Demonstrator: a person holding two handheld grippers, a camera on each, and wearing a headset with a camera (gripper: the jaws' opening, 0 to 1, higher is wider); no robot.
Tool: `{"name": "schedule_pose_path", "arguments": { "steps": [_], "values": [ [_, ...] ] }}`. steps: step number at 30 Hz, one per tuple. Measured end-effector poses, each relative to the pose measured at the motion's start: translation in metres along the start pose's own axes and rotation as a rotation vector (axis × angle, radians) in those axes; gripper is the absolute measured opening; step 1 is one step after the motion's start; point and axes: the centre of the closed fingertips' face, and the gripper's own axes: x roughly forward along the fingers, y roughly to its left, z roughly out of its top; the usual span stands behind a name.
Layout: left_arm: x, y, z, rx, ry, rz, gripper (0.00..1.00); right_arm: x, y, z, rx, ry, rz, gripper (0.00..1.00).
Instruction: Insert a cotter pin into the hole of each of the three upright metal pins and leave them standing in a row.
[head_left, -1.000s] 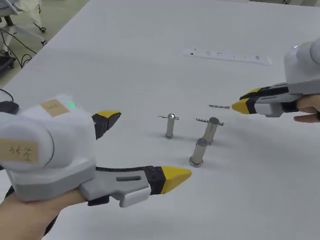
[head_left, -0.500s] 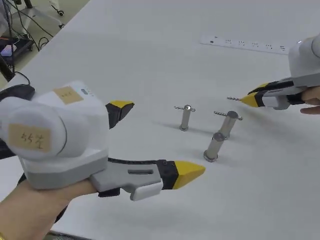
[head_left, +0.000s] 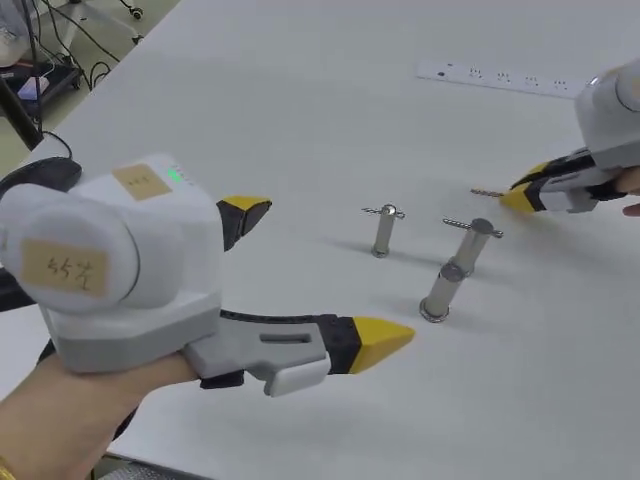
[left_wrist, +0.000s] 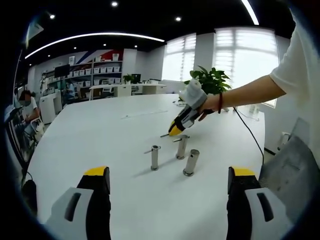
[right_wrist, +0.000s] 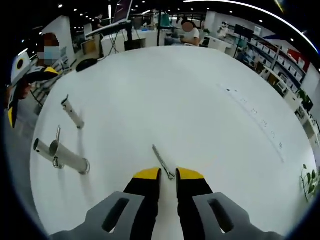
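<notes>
Three upright metal pins stand close together on the white table. The left pin and the back right pin each carry a cotter pin across the top. The front pin has a bare top. My right gripper is just right of them, shut on a thin cotter pin that points at the pins. In the right gripper view the cotter pin sticks out from the shut gripper. My left gripper is open and holds nothing, nearer than the pins.
A white power strip lies at the far side of the table. A dark object rests by the table's left edge, with cables on the floor beyond. People sit at desks in the background.
The head camera has shifted, so the whole scene sits differently. The right gripper keeps the cotter pin and has edged slightly closer to the pins. The left gripper stays open.
</notes>
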Motion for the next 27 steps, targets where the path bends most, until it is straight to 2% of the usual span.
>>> {"name": "schedule_pose_path", "arguments": {
  "steps": [10, 12, 18, 27],
  "values": [
    [-0.0008, 0.0002, -0.0003, -0.003, 0.004, -0.001, 0.96, 0.0006, 0.0045, -0.0012, -0.024, 0.057, 0.054, 0.09],
    [-0.0007, -0.0005, -0.0005, 0.000, 0.006, -0.003, 0.96, 0.0004, 0.0047, -0.0017, -0.049, 0.080, 0.056, 0.07],
    [-0.0015, -0.0002, 0.0005, 0.000, 0.003, -0.001, 0.95, -0.0009, 0.0079, -0.0027, -0.213, 0.155, 0.050, 0.04],
    [-0.0023, -0.0020, -0.0026, -0.017, 0.017, -0.003, 0.90, -0.0027, 0.0098, -0.0031, -0.253, 0.171, 0.032, 0.02]
  ]
}}
